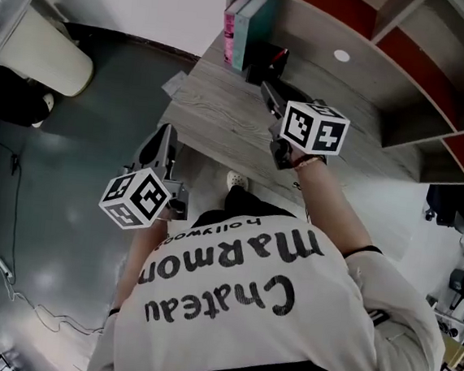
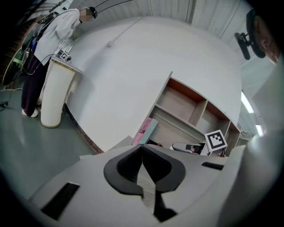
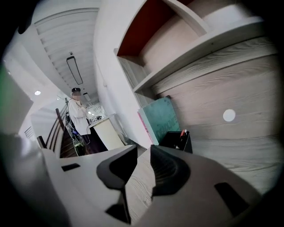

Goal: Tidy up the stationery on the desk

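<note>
Pink and teal books [image 1: 241, 26] [image 2: 145, 130] [image 3: 162, 119] stand at the back left of the wood-grain desk [image 1: 222, 114]. Right beside them is a black pen holder [image 1: 270, 62] [image 3: 177, 141] with a red-tipped pen in it. My right gripper [image 1: 267, 90] [image 3: 144, 150] hovers over the desk just short of the holder, open, with only desk surface showing between its jaws. My left gripper [image 1: 168, 130] [image 2: 142, 148] hangs off the desk's near left edge, its tips together and nothing in them. The left gripper view also shows the right gripper's marker cube [image 2: 216, 140].
A wooden shelf unit [image 1: 391, 57] with red-backed compartments rises behind the desk; a white round cap [image 1: 342, 56] [image 3: 229, 115] sits in its back panel. On the grey floor to the left are a white ribbed stand [image 1: 45, 52] [image 2: 53, 97] and a person [image 2: 53, 31].
</note>
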Tool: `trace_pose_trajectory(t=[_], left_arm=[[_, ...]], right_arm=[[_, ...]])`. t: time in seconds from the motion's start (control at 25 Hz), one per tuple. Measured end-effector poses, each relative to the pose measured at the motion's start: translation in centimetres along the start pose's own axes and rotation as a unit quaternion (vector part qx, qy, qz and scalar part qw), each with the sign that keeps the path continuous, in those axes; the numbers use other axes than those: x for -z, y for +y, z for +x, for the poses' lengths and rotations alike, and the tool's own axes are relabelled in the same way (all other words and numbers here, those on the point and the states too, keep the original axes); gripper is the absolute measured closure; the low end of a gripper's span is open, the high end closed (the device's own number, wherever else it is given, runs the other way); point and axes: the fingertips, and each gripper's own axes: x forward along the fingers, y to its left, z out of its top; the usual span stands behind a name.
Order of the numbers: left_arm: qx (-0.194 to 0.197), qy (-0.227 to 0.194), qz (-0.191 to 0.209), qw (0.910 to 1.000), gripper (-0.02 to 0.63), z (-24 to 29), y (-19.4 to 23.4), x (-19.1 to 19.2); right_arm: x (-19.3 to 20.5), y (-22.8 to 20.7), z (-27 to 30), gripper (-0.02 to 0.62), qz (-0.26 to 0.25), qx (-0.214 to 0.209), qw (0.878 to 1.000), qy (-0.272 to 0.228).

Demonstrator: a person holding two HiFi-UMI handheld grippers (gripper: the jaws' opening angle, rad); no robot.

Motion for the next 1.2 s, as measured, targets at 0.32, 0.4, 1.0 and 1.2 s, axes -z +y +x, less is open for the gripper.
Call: trace_pose_trajectory(t=[0.32,0.4,1.0,1.2], left_arm=[[0.044,-0.014,0.042,0.9981,0.589,-2.2,-4.1,-0.3],[0.050,-0.016,0.052,0.9973,0.589,-2.8,-4.7,-0.4],[0.075,-0.030,0.081,0.9934,0.589,-6.2,-7.6,0.0],[0.072,-0.023,0.079,0.9940,0.589,-6.7,-7.5,0.8]], right_arm=[[-0.5,3.7,-5.5,0.525,-0.046,0.006,0.998,-0.051],[-1.0,4.6,-6.8,0.526,-0.065,0.009,0.995,-0.071],[0.8,7.6,-12.2,0.584,-0.109,0.030,0.990,-0.089],[1.6,7.1,-12.7,0.586,-0.107,0.037,0.991,-0.074]])
